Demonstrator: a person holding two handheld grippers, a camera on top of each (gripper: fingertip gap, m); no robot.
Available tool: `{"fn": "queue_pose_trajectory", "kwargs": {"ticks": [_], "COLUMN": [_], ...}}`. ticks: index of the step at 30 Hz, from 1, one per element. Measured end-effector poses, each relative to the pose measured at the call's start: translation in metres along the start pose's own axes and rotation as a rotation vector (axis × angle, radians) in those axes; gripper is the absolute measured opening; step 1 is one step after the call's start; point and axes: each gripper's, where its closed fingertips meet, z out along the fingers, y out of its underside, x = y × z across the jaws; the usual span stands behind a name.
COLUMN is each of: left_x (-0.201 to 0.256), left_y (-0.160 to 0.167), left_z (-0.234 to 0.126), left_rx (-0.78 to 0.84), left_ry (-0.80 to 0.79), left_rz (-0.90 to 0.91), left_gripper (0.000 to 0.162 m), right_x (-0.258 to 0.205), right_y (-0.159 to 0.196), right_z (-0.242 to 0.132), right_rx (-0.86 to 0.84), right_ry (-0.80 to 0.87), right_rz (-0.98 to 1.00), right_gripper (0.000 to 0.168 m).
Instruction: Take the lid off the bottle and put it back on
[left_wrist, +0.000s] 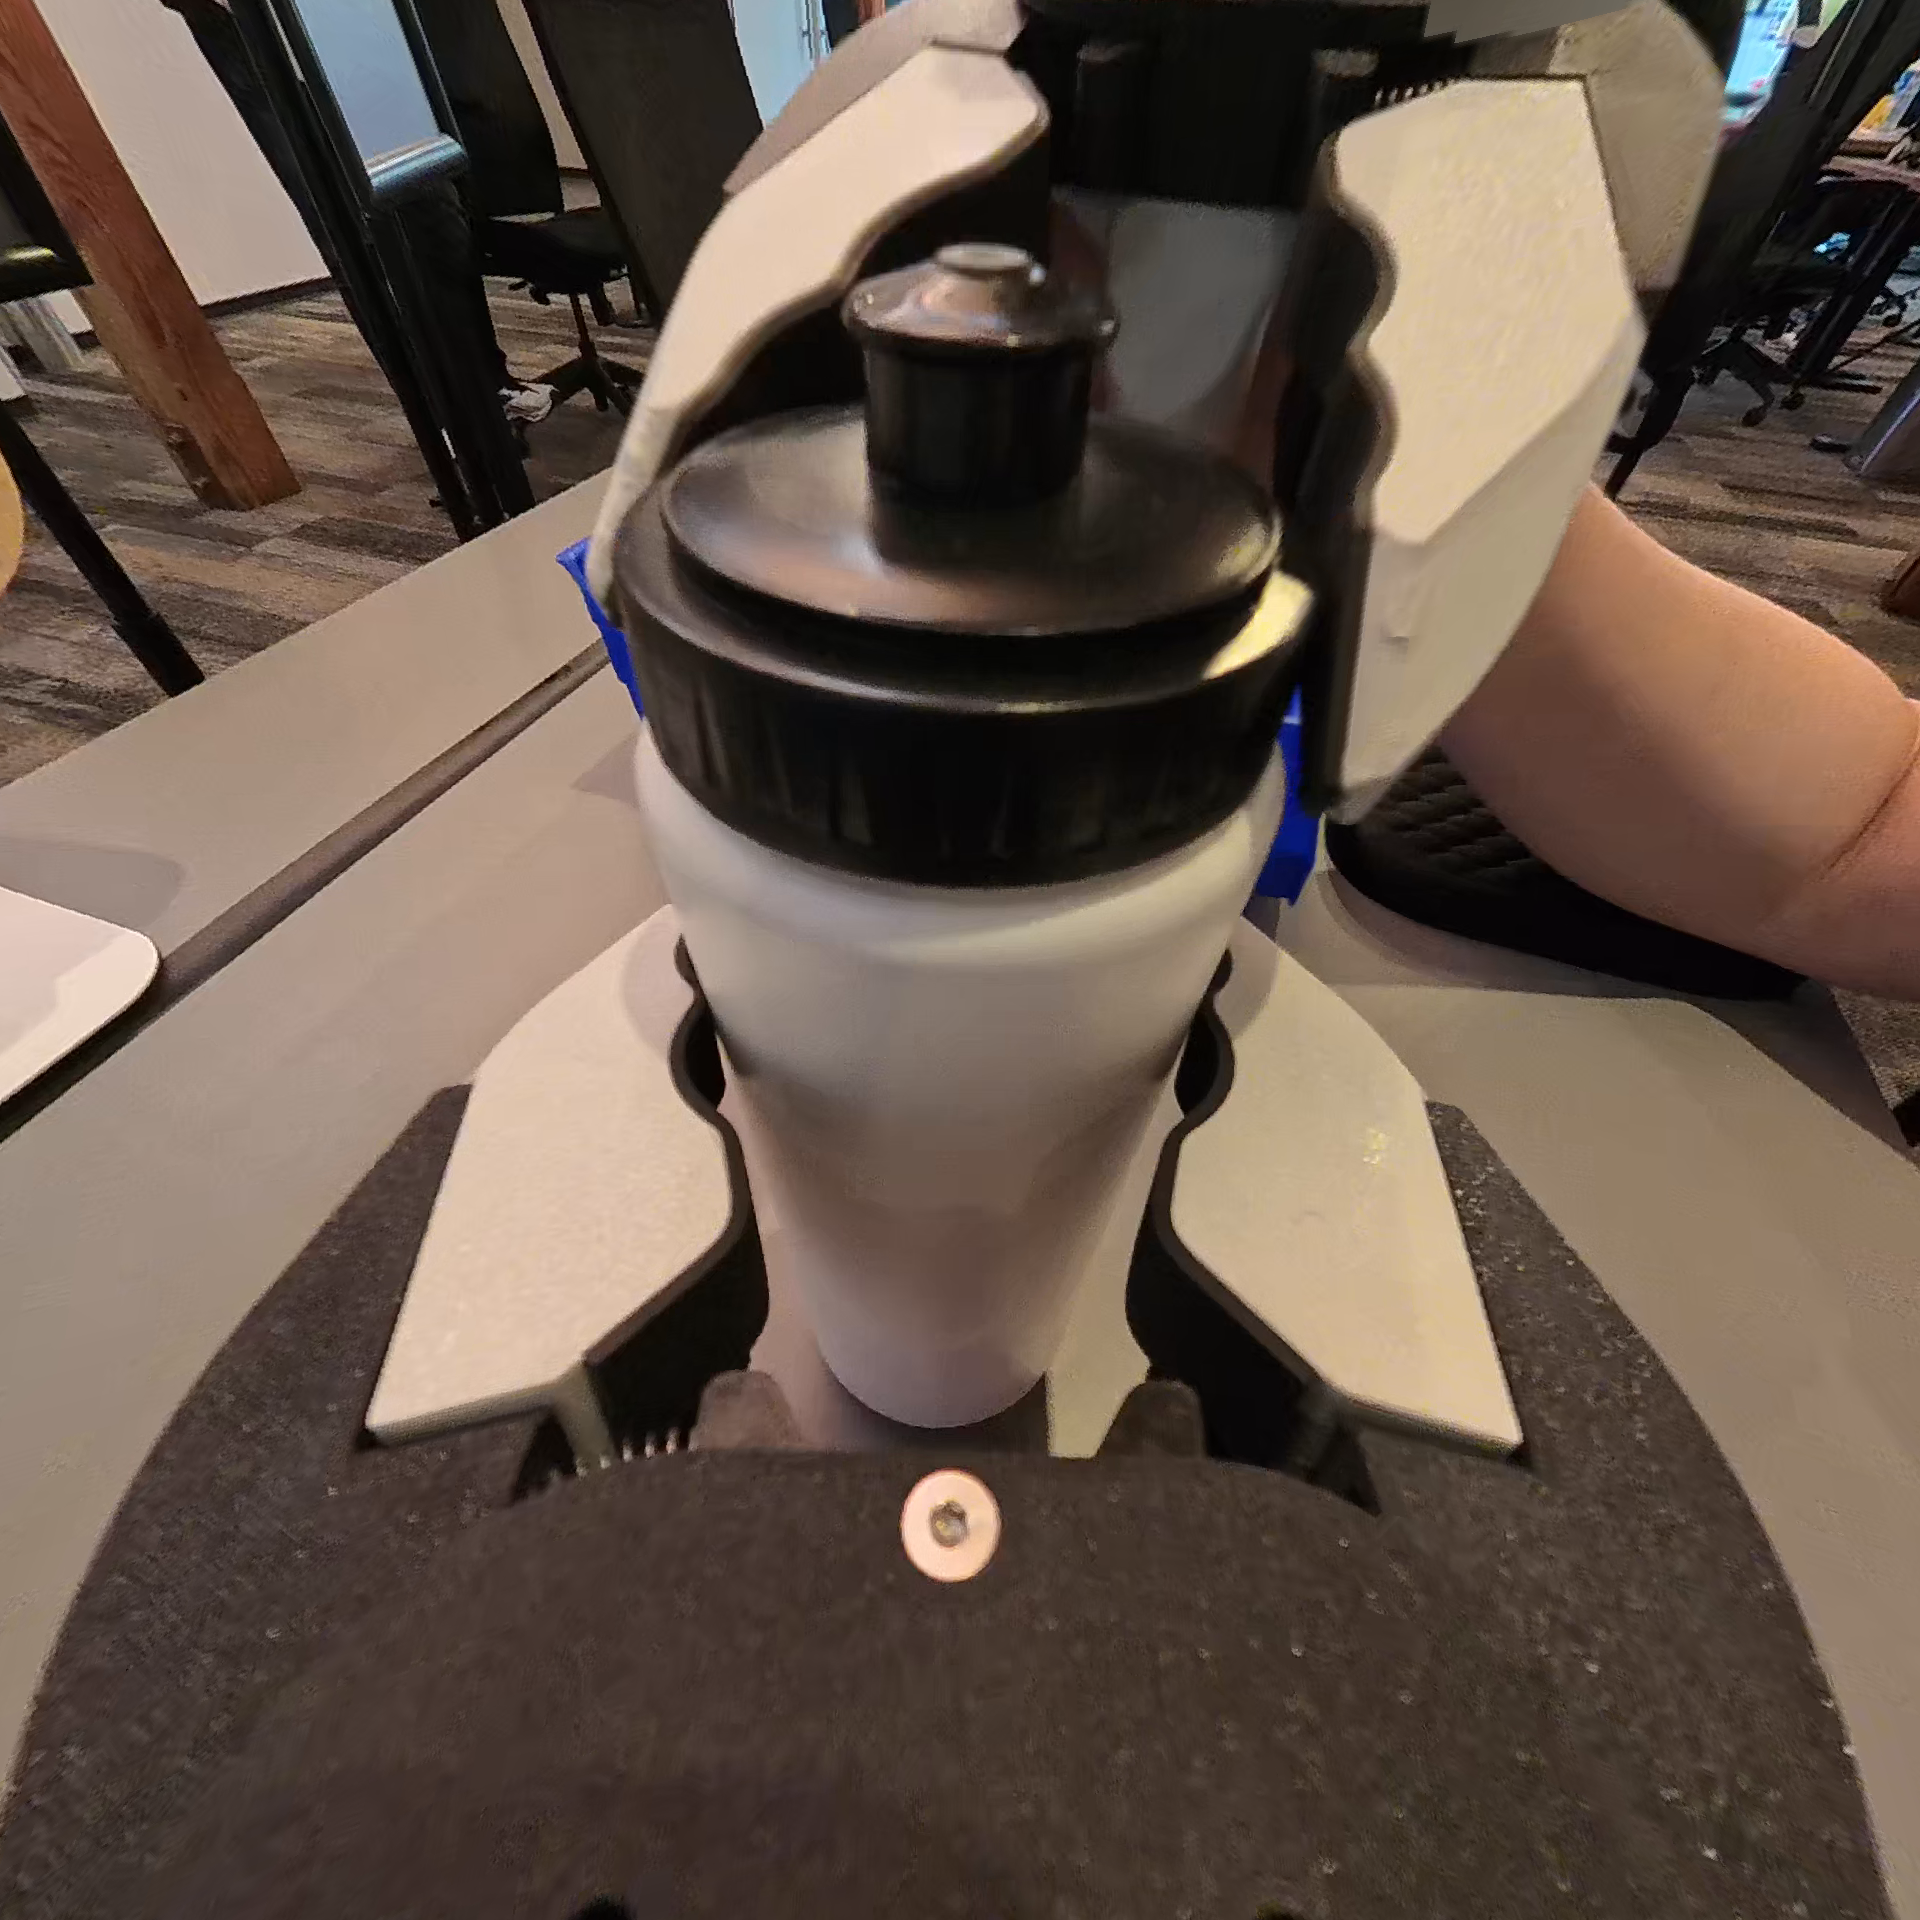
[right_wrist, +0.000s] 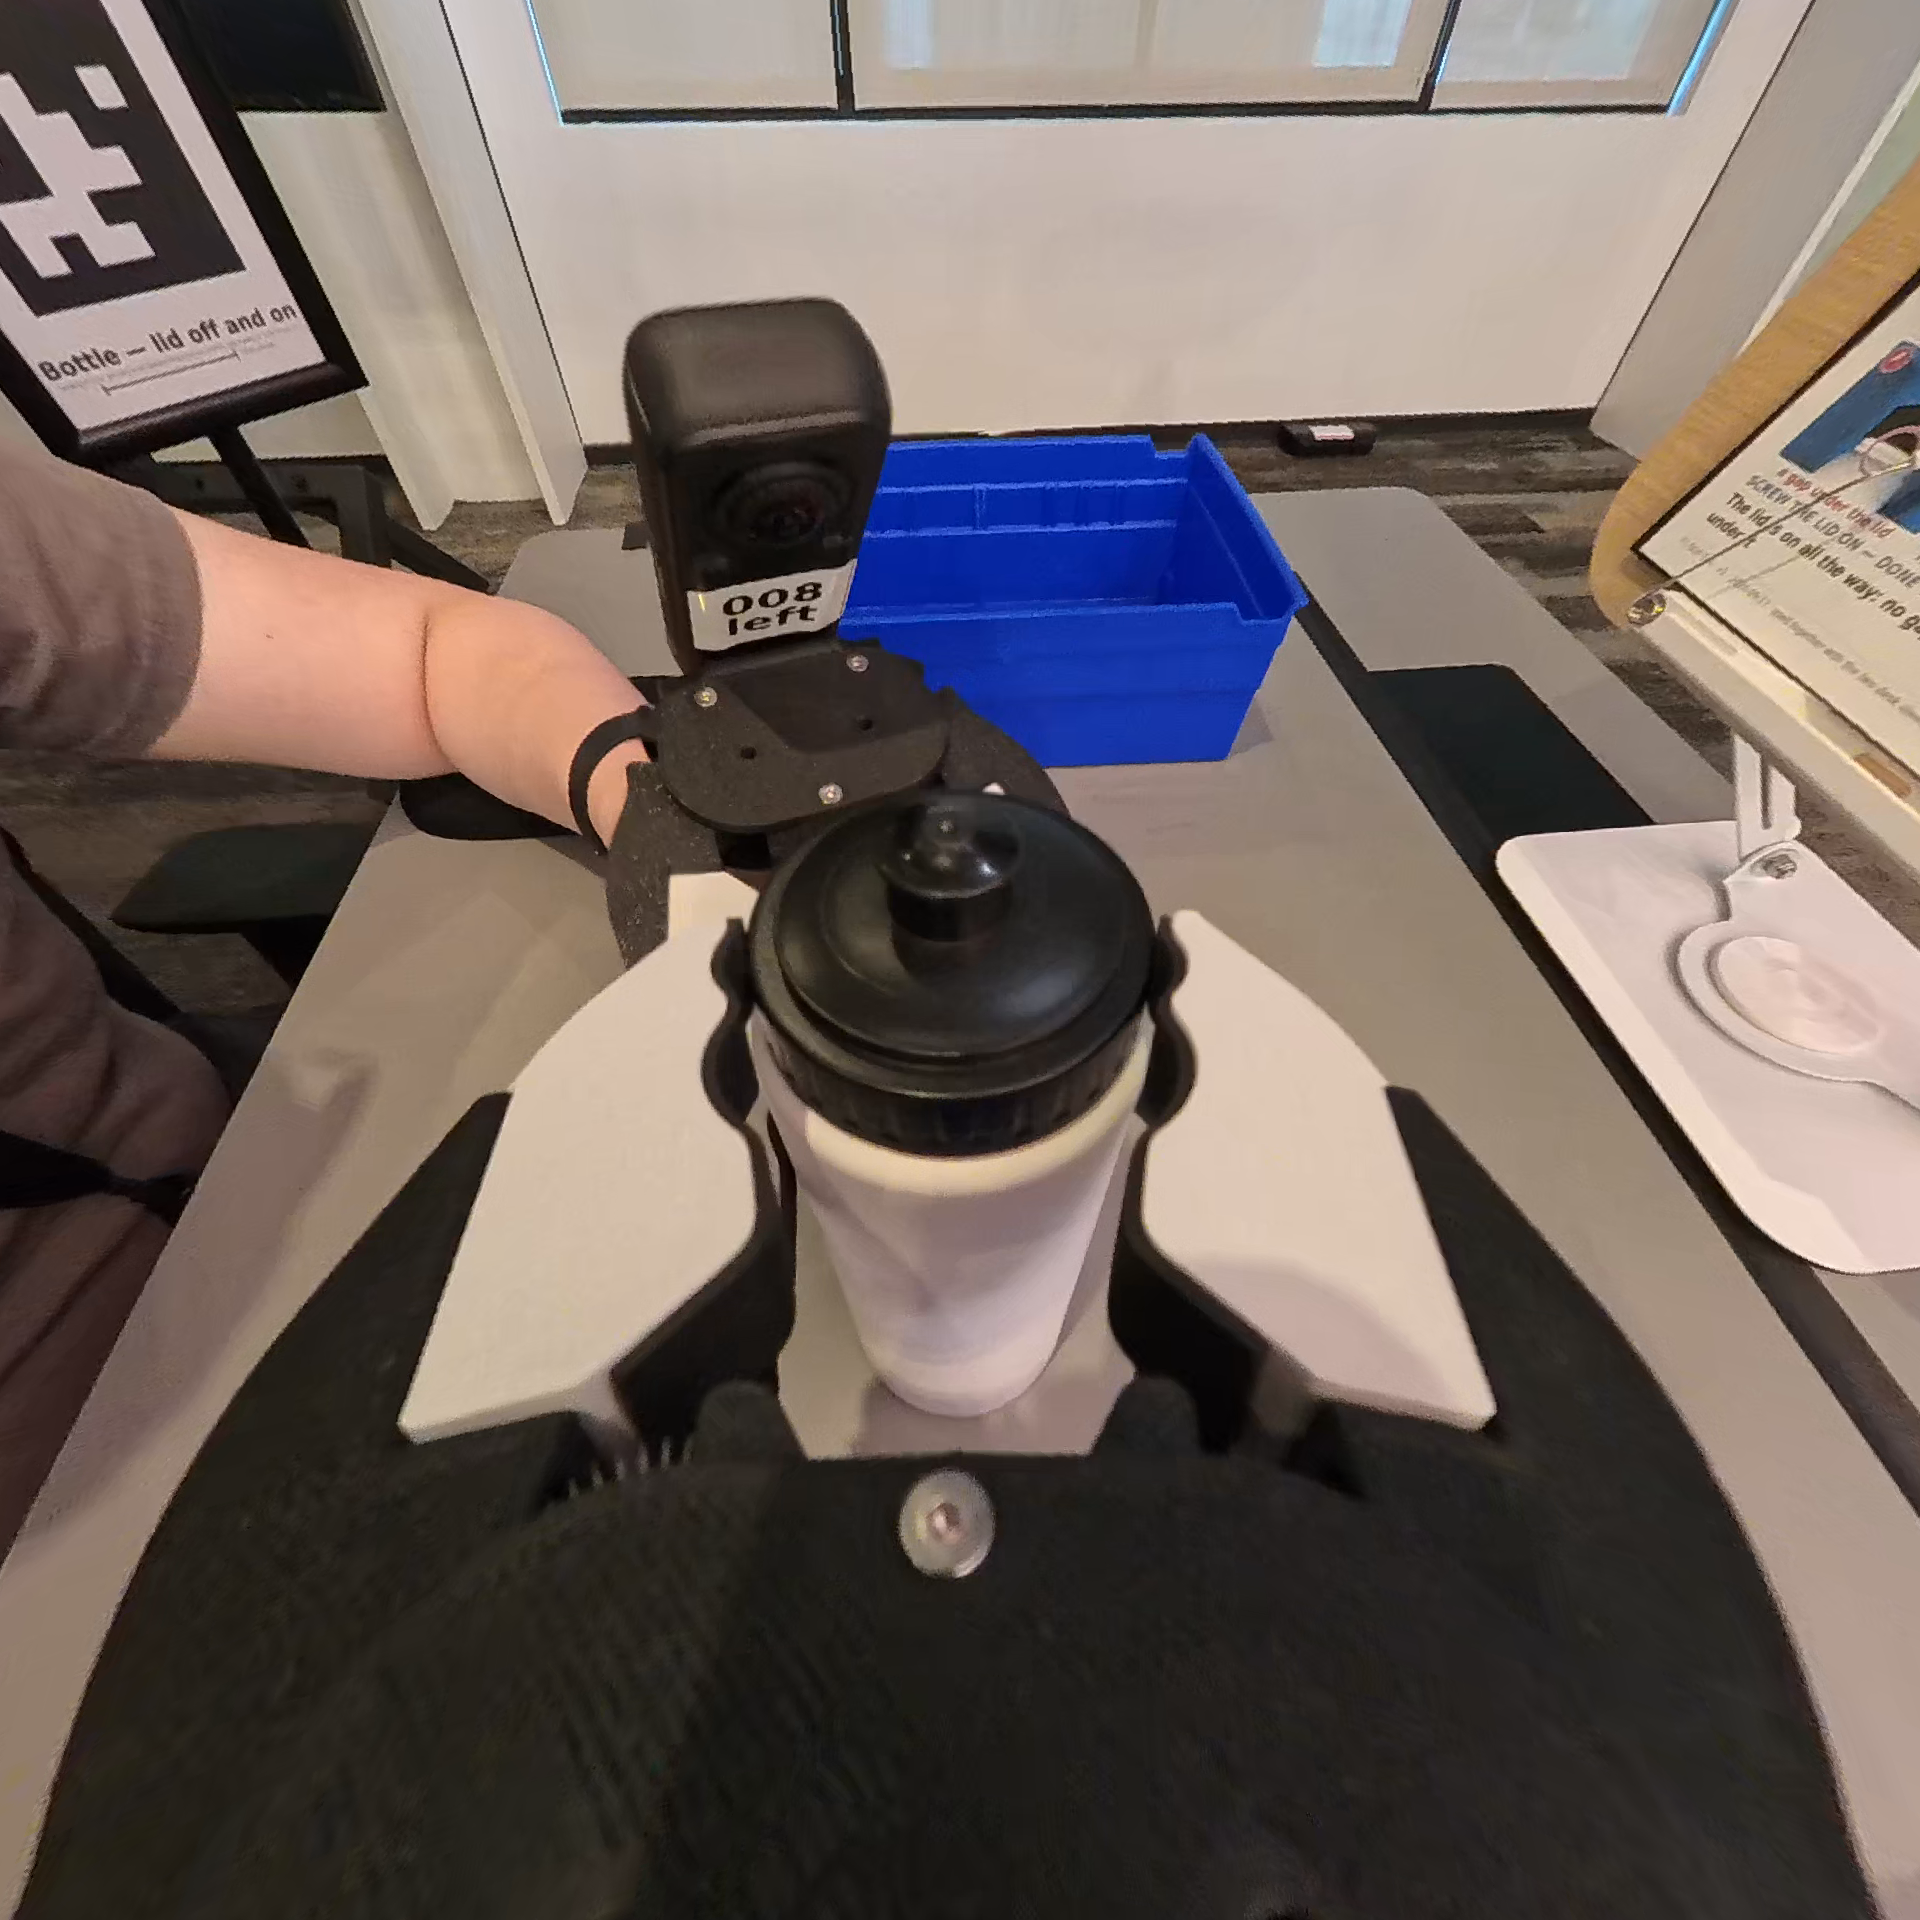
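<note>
The gray counter (right_wrist: 1351, 831) is sitting under both tools, and a blue bin (right_wrist: 1070, 613) is resting on it well beyond the right tool. The white squeeze bottle (left_wrist: 935, 1091) is standing upright between them. The left tool (left_wrist: 951, 1049) is clenching the bottle's body, with a finger pressing on each side below the shoulder. The right tool (right_wrist: 951, 997) is coming in from the far side of the left tool, and its fingers are sitting on both sides of the black lid (right_wrist: 951, 987), looking clamped on its ribbed rim. The lid is looking fully seated, with no gap showing above the white shoulder, so I think the unscrewing is only starting.

To do this well, the left tool should be squeezing just firmly enough that the soft bottle is not turning or denting. The right tool should be staying level and turning around the spout (left_wrist: 971, 384), then lifting straight up.

The bottle is plain white and narrowing downward. The lid is wide, shiny and black, with a small pull spout in its middle.
</note>
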Motion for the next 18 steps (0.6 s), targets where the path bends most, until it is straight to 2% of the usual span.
{"fn": "queue_pose_trajectory", "kwargs": {"ticks": [18], "left_x": [-0.0053], "left_y": [0.0020], "left_z": [0.0000], "left_rx": [-0.053], "left_ry": [-0.044], "left_rz": [-0.004], "left_gripper": [0.085], "right_x": [0.0056], "right_y": [0.0000], "right_z": [0.0017], "right_rx": [-0.025], "right_ry": [0.068], "right_rz": [-0.007], "right_gripper": [0.076]}}
